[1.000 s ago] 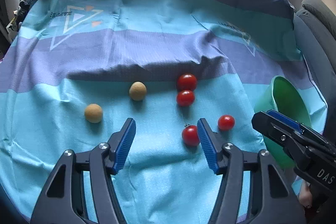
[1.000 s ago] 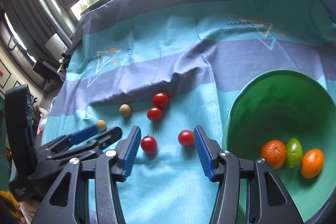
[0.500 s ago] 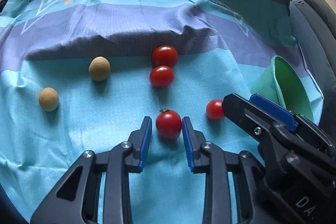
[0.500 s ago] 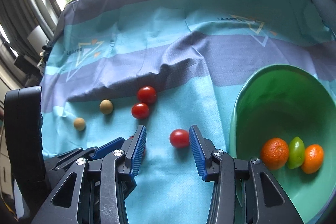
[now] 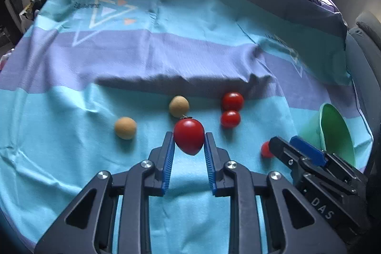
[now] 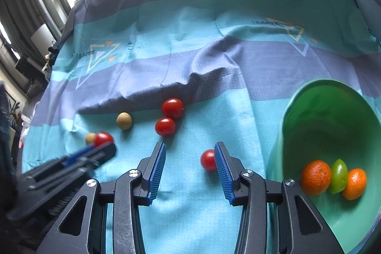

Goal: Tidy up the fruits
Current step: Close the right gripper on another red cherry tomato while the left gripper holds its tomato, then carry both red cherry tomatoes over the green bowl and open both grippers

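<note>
Left gripper (image 5: 188,138): your pads are clamped on a red tomato (image 5: 189,136), held above the cloth (image 5: 71,135).
Right gripper (image 6: 189,156): your jaws stand partly apart around a second tomato (image 6: 207,160) (it touches the right pad only).
Bowl (image 6: 309,99): right of you, holding two oranges and a green fruit.
Cloth: two more tomatoes, two tan balls.

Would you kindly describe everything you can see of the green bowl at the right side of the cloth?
The green bowl looks like smooth, slightly glossy plastic, deep and round with a thin rim. It sits tilted at the right edge of the striped cloth, its opening turned toward the right wrist camera. Inside, low against the wall, lie two oranges with a small green fruit between them. No gripper touches the bowl. From the left wrist view only its rim and outer side show.
</note>
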The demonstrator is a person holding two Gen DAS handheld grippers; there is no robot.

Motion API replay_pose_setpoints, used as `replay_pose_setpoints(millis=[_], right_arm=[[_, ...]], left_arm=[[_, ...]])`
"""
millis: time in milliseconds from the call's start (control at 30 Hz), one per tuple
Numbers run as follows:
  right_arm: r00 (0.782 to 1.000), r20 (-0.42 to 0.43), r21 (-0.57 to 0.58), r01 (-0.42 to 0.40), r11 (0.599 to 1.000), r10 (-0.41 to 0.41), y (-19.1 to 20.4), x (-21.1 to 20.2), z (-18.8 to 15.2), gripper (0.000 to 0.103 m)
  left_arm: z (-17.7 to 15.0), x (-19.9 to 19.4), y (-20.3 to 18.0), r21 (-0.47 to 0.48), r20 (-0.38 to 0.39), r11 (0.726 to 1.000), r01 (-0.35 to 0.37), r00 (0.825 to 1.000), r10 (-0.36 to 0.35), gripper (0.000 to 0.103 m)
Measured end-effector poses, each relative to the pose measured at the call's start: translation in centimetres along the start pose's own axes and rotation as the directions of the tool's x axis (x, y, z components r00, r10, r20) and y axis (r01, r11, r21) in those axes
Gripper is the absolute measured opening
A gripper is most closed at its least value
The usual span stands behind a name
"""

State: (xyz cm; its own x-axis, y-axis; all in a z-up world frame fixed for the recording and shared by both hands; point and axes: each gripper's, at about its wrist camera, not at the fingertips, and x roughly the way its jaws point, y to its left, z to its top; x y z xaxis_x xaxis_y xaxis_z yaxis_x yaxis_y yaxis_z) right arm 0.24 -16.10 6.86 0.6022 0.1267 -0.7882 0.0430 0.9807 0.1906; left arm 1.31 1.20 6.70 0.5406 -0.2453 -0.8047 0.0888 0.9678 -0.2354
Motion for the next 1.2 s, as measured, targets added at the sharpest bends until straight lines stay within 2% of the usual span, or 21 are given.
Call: replay_pose_setpoints(millis=[100,267,467,533,600,767,900,1067,1200], right_arm=[[0.998,-0.043,-0.031,0.038,0.999,-0.040,1.0,1.0,0.2,0.046],[0.977,-0.069,-0.067,0.196,0.978,-0.200,1.4,3.1,0.3,0.045],[0.960,-0.118,-0.080,0.247,0.966,-0.255,1.0,5.3,0.2,0.045],[0.958,-0.131,-0.086,0.246,0.965,-0.256,1.0,5.9,-0.1,0.041],[0.965,-0.124,-0.079,0.223,0.972,-0.231,0.8,6.0,-0.3,0.030],[0.977,-0.118,-0.095,0.166,0.981,-0.177,1.0,5.5,-0.7,0.029],[0.989,-0.129,-0.066,0.067,0.996,-0.075,1.1,4.2,-1.0,0.029],[0.996,-0.069,-0.051,-0.051,0.997,0.047,1.5,0.4,-1.1,0.029],[0.994,0.004,-0.028,-0.109,0.994,0.109,0.7,-2.6,-1.0,0.029]], left_arm=[[0.7,-1.2,0.8,-0.009,0.045,1.000,-0.014,0.999,0.014,0.025],[1.2,-1.5,1.0,-0.031,0.049,0.999,0.033,0.998,-0.031,0.025],[1.0,-2.1,0.2,-0.006,0.047,0.997,0.071,0.996,-0.071,0.025],[1.0,-2.2,0.1,-0.004,0.048,0.997,0.077,0.996,-0.076,0.025],[1.0,-2.3,0.1,-0.004,0.047,0.996,0.084,0.995,-0.084,0.025],[0.9,-2.7,-0.2,0.006,0.058,0.995,0.098,0.994,-0.098,0.025],[0.8,-3.0,-0.6,0.016,0.065,0.995,0.102,0.993,-0.103,0.025],[0.6,-3.3,-1.3,0.047,0.081,0.994,0.097,0.992,-0.101,0.025],[0.3,-3.8,-2.0,0.062,0.082,0.990,0.129,0.988,-0.134,0.025]])
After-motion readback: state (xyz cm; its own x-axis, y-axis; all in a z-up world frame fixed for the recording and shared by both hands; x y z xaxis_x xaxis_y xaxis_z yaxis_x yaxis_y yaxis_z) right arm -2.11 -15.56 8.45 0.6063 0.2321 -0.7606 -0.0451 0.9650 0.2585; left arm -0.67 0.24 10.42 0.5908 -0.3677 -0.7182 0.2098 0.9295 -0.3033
